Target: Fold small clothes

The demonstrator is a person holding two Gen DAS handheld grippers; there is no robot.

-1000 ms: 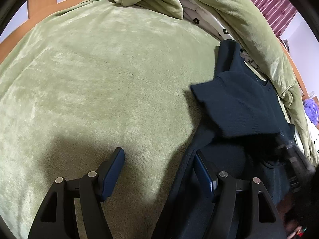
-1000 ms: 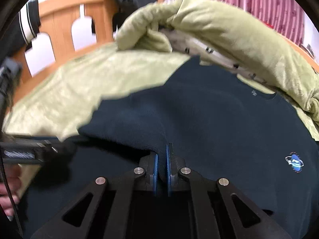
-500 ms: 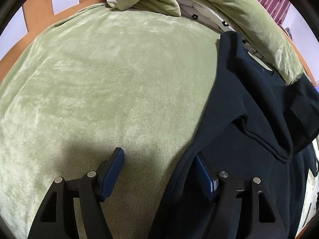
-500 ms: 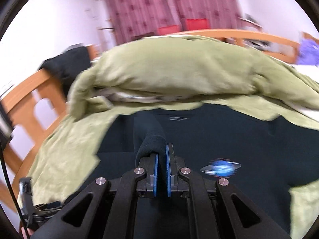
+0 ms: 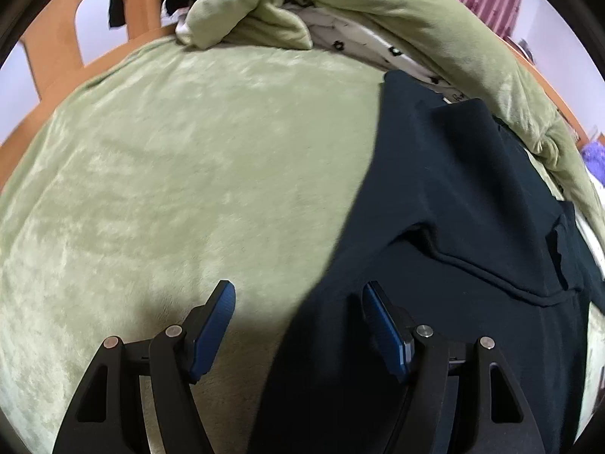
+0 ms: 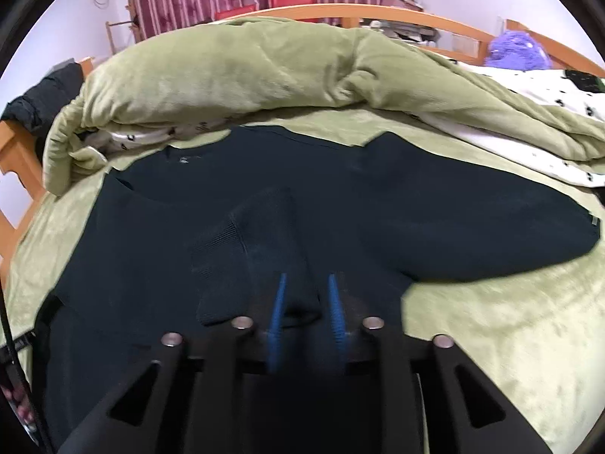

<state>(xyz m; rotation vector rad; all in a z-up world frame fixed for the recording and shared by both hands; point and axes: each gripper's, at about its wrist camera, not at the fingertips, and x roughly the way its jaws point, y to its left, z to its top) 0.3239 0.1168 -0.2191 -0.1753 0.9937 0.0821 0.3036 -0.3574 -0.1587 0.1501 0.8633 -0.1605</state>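
Left hand-held gripper [image 5: 297,321] gaping wide, holding nothing, straddling sweater [image 5: 472,234] edge. Right hand-held gripper [image 6: 307,304] standing partly open, folded sleeve [image 6: 261,249] lying between fingers, unclamped, on green bed [image 5: 170,174].

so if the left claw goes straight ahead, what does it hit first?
Probably the green blanket on the bed. The left claw is open, with the dark sweater's edge just inside its right finger. Depth is unclear.

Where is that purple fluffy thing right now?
In the right wrist view the purple fluffy thing sits at the far upper right, against the wooden bed rail, beyond the rolled green blanket.
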